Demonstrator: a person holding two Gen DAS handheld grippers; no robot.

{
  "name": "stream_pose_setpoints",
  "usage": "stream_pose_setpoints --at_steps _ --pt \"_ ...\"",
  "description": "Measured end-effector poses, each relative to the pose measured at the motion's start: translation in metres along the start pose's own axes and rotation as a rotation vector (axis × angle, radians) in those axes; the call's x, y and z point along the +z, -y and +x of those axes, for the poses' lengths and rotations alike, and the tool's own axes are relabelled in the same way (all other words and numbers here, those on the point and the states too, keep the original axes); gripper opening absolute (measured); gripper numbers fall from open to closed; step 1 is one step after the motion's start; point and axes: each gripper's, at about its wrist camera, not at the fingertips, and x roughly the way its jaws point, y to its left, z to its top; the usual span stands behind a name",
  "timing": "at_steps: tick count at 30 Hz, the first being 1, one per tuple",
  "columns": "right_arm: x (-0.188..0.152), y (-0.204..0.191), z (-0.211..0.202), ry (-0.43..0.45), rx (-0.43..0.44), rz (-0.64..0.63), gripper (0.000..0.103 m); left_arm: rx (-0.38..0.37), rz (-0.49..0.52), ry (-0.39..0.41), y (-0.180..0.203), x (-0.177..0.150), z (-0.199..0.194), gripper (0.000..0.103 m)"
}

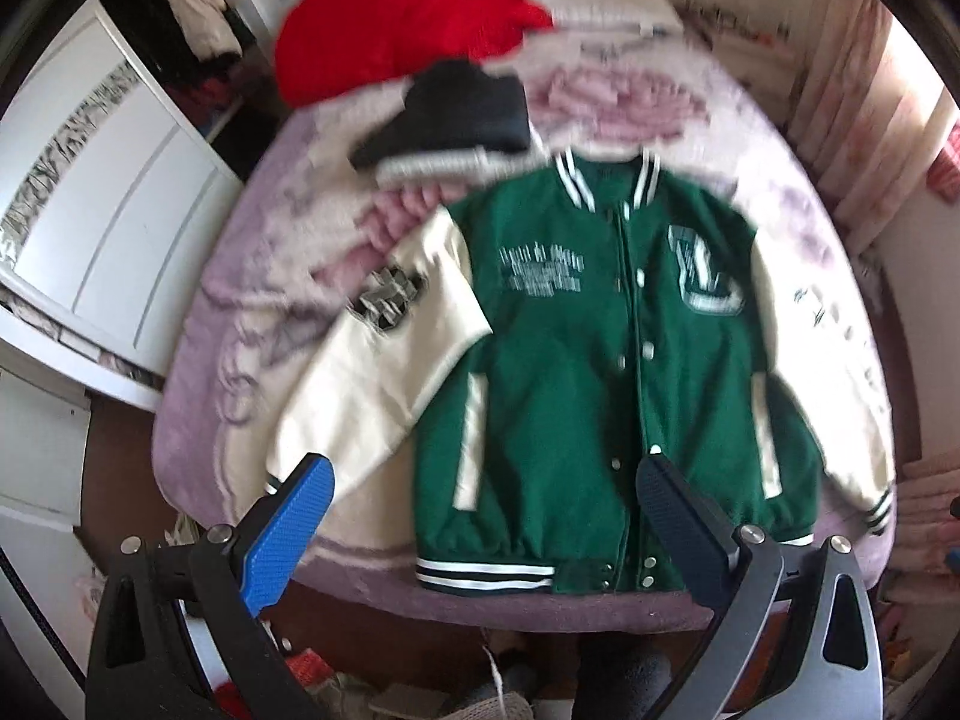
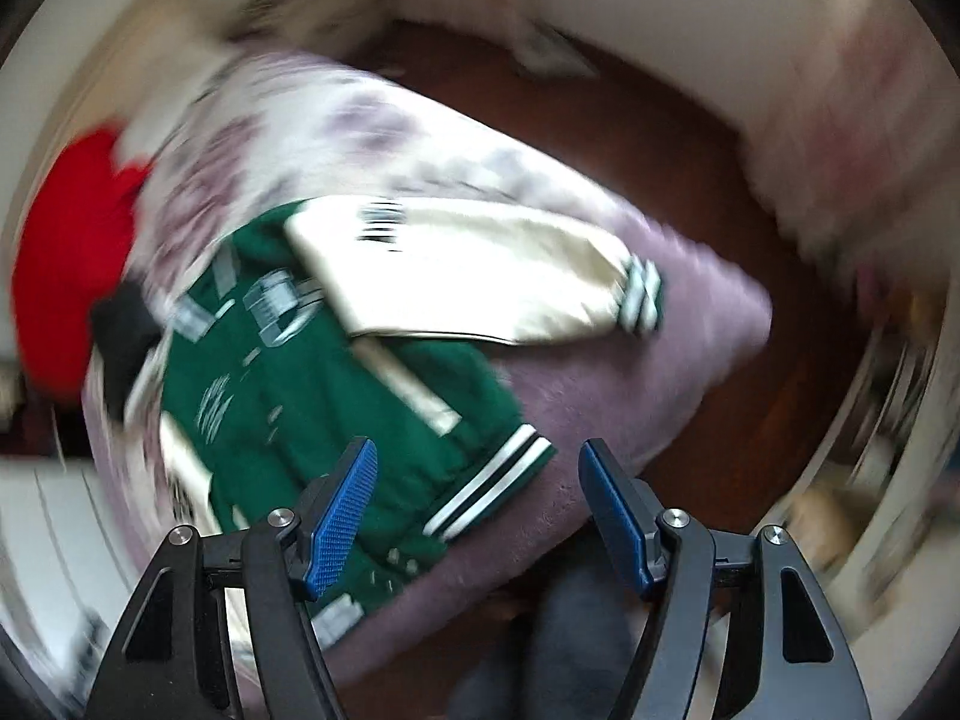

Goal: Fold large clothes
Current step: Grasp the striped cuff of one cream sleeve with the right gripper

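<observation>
Blue-padded, my left gripper (image 1: 486,474) hangs released above the green jacket (image 1: 576,372), which lies flat on the lilac blanket (image 1: 252,276); my right gripper (image 2: 477,456) gapes empty over its hem. At twelve o'clock beyond: dark folded clothes (image 1: 456,114), then a red garment (image 1: 396,12).

Left wrist looks steeply down over the jacket (image 1: 576,372) on the bed (image 1: 252,312); right wrist views it blurred, from its hem corner.

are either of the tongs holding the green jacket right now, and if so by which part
Nothing is held. The left tongs and the right tongs both stand open above the varsity jacket, which lies flat on the bed, with no fabric between the pads.
</observation>
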Motion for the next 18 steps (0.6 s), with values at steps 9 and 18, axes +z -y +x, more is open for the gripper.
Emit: stream_pose_setpoints --at_steps 9,18 --pt "0.051 0.188 0.244 -0.131 0.25 0.528 0.078 0.049 0.096 -0.166 0.091 -0.018 0.118 0.103" --pt "0.074 0.201 0.334 0.092 0.434 0.754 0.017 0.024 0.182 -0.127 0.176 0.016 0.147 0.103"
